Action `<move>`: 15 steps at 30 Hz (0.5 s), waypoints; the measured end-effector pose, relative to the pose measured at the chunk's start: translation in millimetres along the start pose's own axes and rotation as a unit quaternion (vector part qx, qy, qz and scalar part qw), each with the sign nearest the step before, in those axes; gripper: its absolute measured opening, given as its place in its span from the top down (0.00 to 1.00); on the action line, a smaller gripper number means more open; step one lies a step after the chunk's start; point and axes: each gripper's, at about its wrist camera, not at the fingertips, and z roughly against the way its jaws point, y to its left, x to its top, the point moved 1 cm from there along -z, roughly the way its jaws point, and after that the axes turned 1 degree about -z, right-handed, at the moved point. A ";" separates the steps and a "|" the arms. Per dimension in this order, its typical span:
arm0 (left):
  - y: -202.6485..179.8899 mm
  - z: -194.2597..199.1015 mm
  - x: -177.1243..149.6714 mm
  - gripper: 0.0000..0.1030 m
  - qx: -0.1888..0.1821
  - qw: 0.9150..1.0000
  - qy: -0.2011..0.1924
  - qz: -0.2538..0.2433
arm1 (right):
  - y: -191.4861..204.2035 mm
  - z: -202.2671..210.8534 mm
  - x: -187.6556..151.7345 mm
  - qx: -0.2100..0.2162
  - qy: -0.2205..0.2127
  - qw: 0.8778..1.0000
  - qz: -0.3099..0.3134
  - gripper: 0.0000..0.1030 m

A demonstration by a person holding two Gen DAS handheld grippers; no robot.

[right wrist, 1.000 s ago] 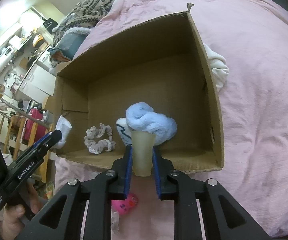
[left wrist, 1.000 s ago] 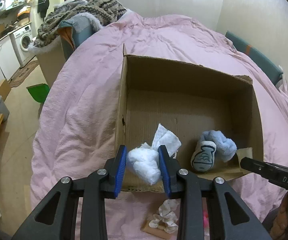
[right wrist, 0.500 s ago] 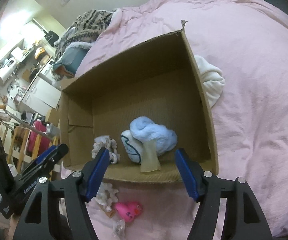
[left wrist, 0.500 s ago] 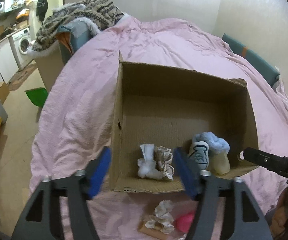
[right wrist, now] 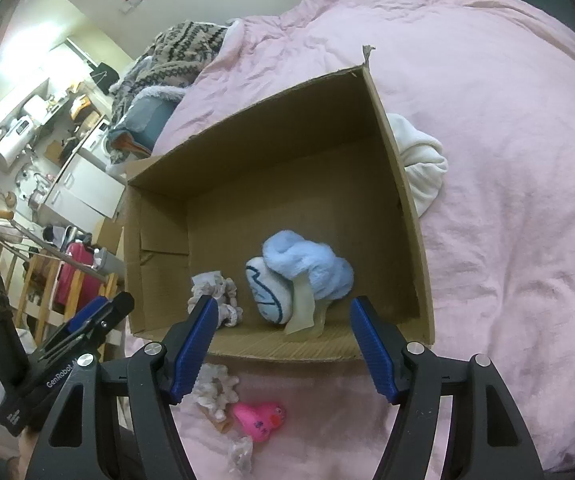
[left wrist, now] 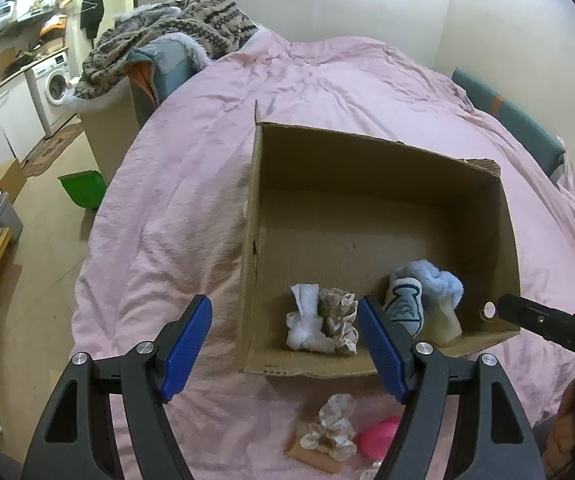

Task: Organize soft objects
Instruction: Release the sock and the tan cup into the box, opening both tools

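Observation:
An open cardboard box (left wrist: 367, 152) lies on the pink duvet (left wrist: 175, 208). Along its near wall lie a white cloth (left wrist: 305, 326), a beige scrunchie (left wrist: 339, 314), a white piece with a blue drawing (left wrist: 405, 310), a fluffy blue sock (left wrist: 433, 282) and a pale beige strip (right wrist: 301, 308). My left gripper (left wrist: 283, 304) hangs just in front of the box, its jaws opening with nothing pressed between them. My right gripper (right wrist: 284, 304) stands open before the box (right wrist: 407, 200), empty. On the duvet in front lie another scrunchie (left wrist: 333, 428) and a pink duck (right wrist: 259, 418).
A white garment (right wrist: 421, 164) lies against the box's right outer wall. A patterned blanket pile (left wrist: 175, 28) sits at the bed's far left. The bed drops to the floor at left, where a green bin (left wrist: 83, 192) and a washing machine (left wrist: 53, 84) stand.
The left gripper let go of the white cloth and the right let go of the beige strip. Both jaws opened wide, and both items now lie in the box.

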 end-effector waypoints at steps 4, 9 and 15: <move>1.2 9.0 -4.9 0.30 0.002 1.000 0.002 -0.008 | 0.8 4.4 -3.3 -0.002 -0.002 1.000 -0.001 0.30; 1.2 19.2 -13.1 0.30 0.010 1.000 0.001 -0.019 | 3.8 14.2 -11.3 -0.006 -0.009 1.000 0.006 0.30; 2.4 31.9 -27.6 0.30 0.009 1.000 0.006 -0.021 | 6.1 24.0 -24.7 -0.005 -0.007 1.000 0.014 0.30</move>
